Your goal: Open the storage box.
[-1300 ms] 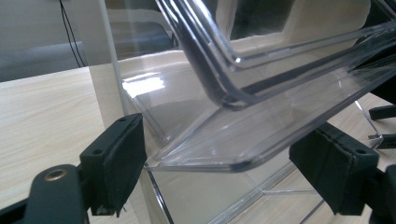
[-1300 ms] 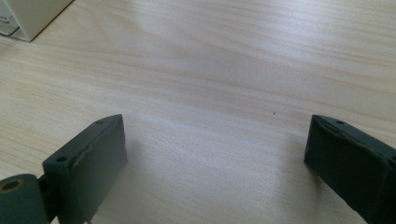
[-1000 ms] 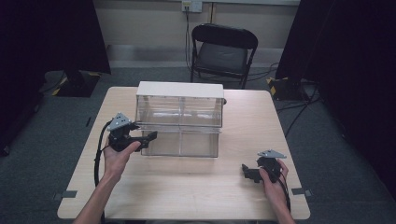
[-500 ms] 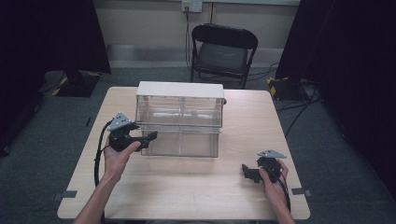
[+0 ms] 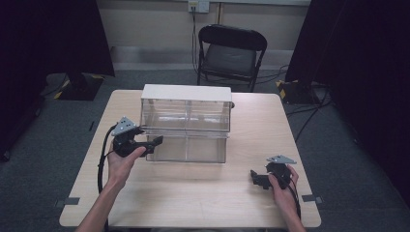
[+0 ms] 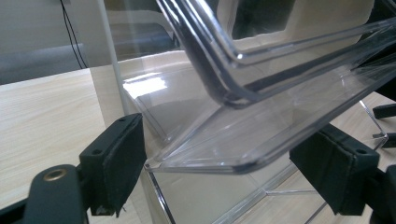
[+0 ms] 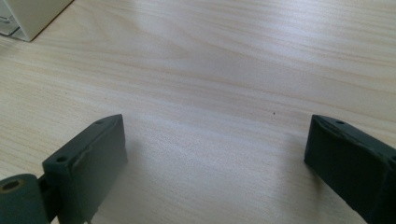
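A clear plastic drawer unit (image 5: 186,123) with a white top stands in the middle of the table. My left gripper (image 5: 153,143) is at its front left corner, jaws open around the edge of a clear drawer (image 6: 261,116) that sticks out between them without being pinched. My right gripper (image 5: 256,180) rests low over the bare tabletop at the front right, open, with nothing between its pads (image 7: 93,158).
The wooden table (image 5: 241,203) has bare room in front of the unit and to its right. A black folding chair (image 5: 231,53) stands behind the table's far edge. Dark curtains hang at both sides.
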